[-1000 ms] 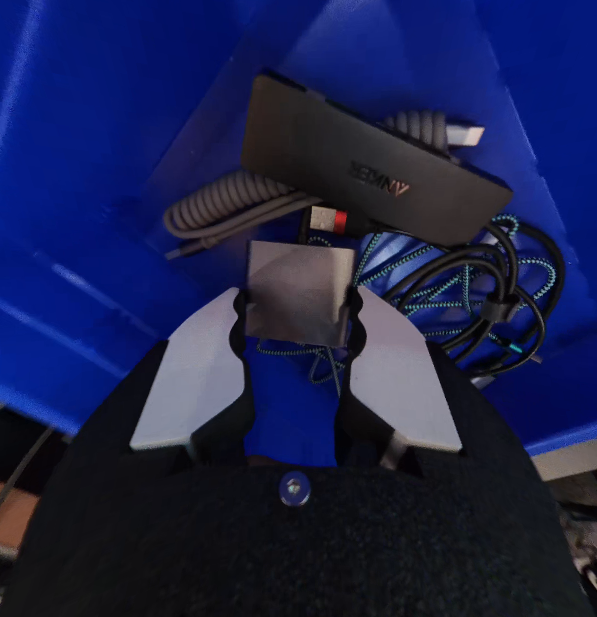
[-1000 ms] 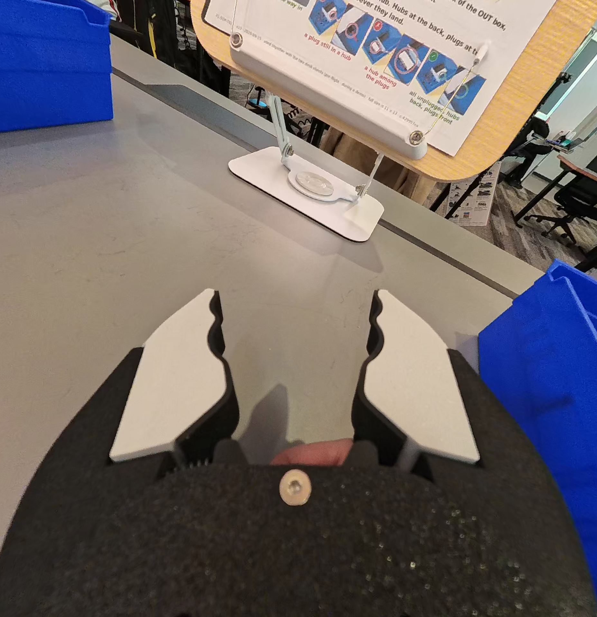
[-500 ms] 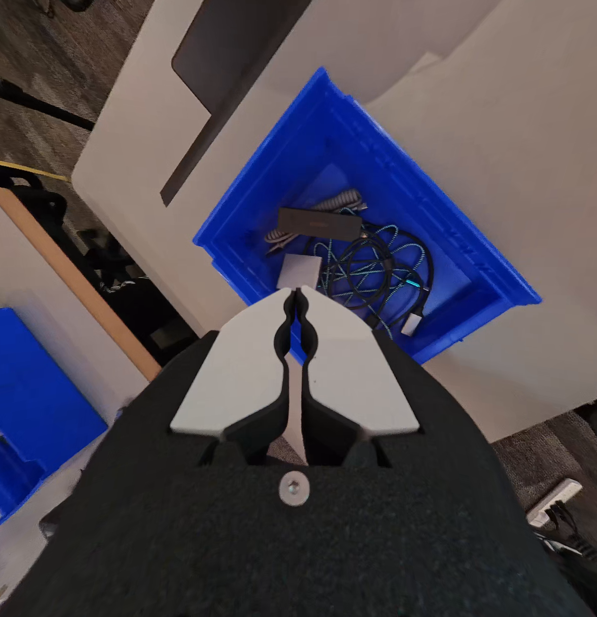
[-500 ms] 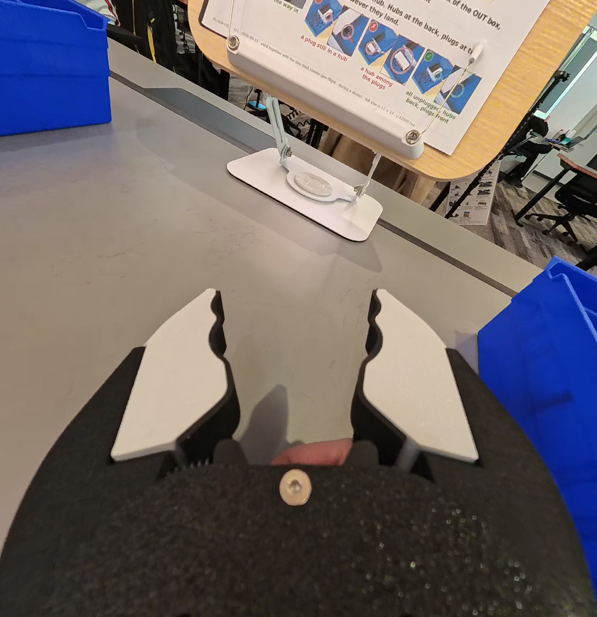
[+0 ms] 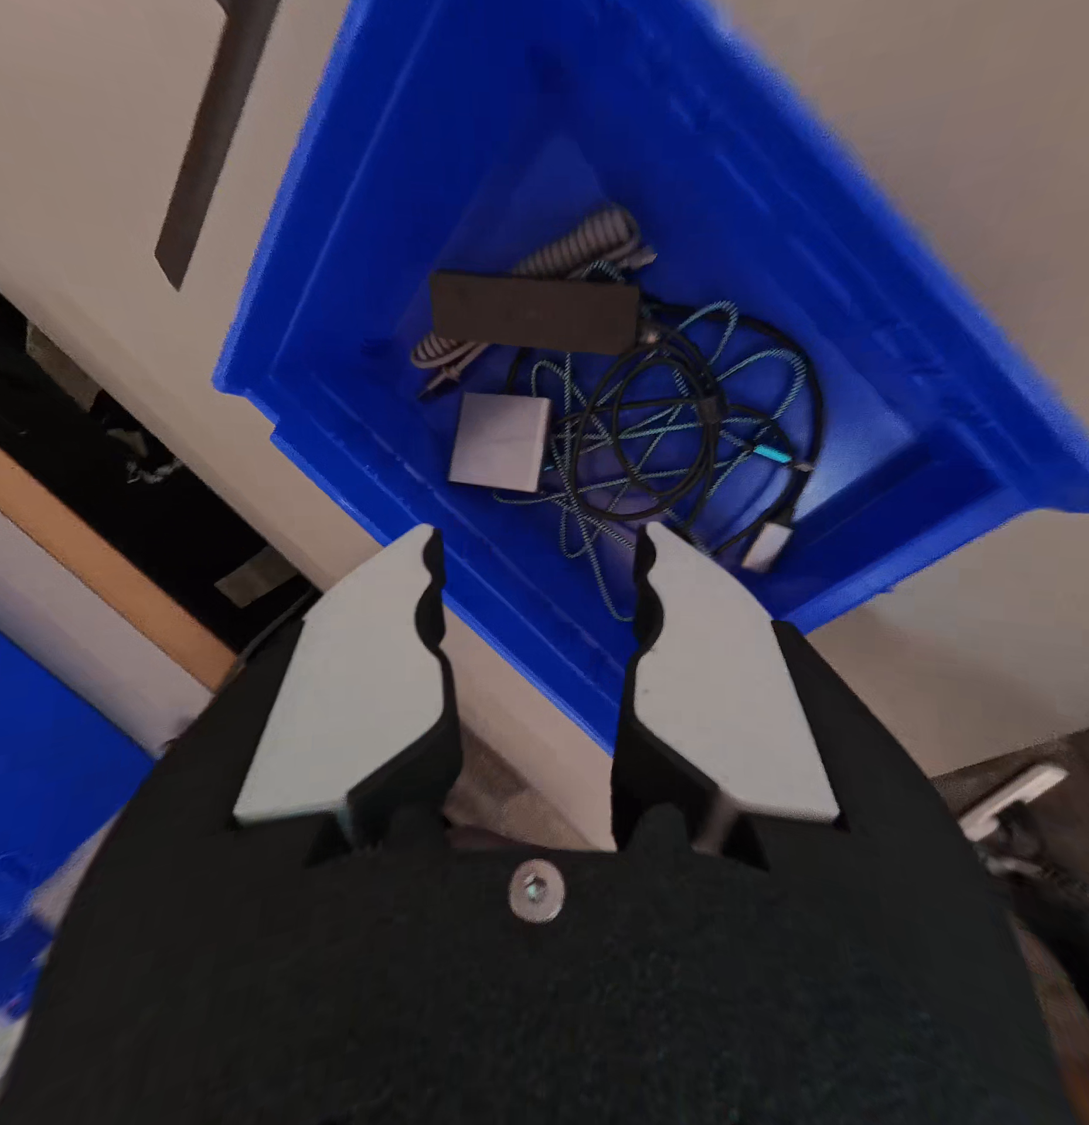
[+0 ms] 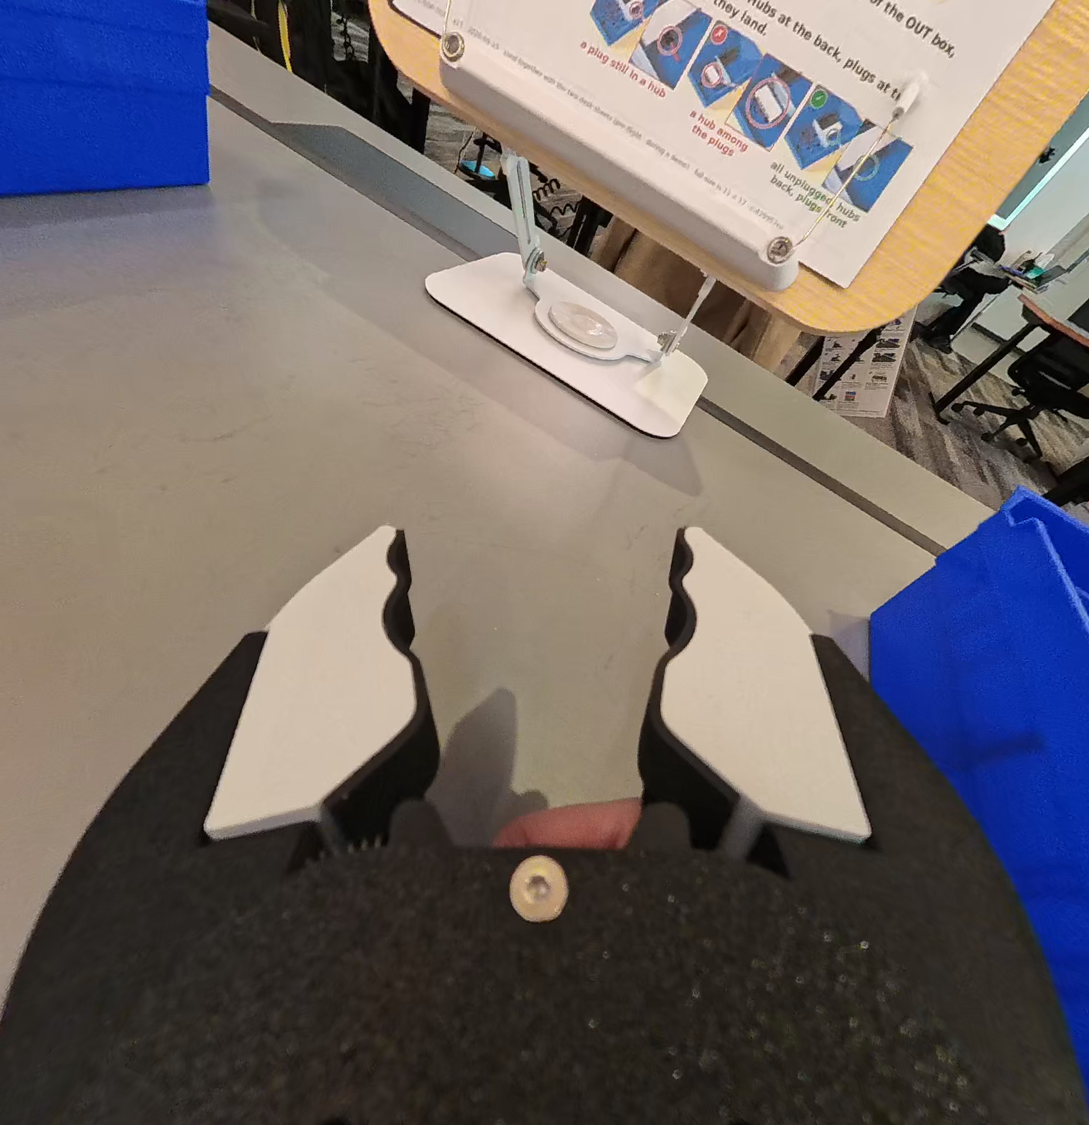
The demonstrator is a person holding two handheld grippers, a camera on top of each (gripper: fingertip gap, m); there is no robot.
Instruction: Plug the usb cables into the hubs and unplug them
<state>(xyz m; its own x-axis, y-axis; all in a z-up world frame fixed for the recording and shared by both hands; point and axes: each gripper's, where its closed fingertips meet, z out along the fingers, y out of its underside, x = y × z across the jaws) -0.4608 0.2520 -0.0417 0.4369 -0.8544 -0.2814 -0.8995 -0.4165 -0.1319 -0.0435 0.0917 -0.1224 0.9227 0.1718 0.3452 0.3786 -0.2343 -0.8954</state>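
Observation:
In the left wrist view a blue bin (image 5: 371, 255) holds a long black hub (image 5: 533, 313), a small square grey hub (image 5: 500, 442), a grey coiled cable (image 5: 581, 246), and a tangle of black and teal braided cables (image 5: 670, 438) with a silver plug (image 5: 767, 546). My left gripper (image 5: 539, 539) is open and empty, high above the bin's near rim. In the right wrist view my right gripper (image 6: 539, 536) is open and empty, low over the grey table (image 6: 225, 396).
A white stand (image 6: 566, 341) carries a wooden board with an instruction sheet (image 6: 743, 91) at the table's far edge. A blue bin (image 6: 1005, 669) is close on the right, another blue bin (image 6: 91, 91) at far left. A further blue bin (image 5: 49, 779) shows left in the left wrist view. About 45 cm separates my left fingertips from my right.
My left gripper released the small grey hub into the bin, rose high and shut, and now is open and nearer the bin. My right gripper stays almost still.

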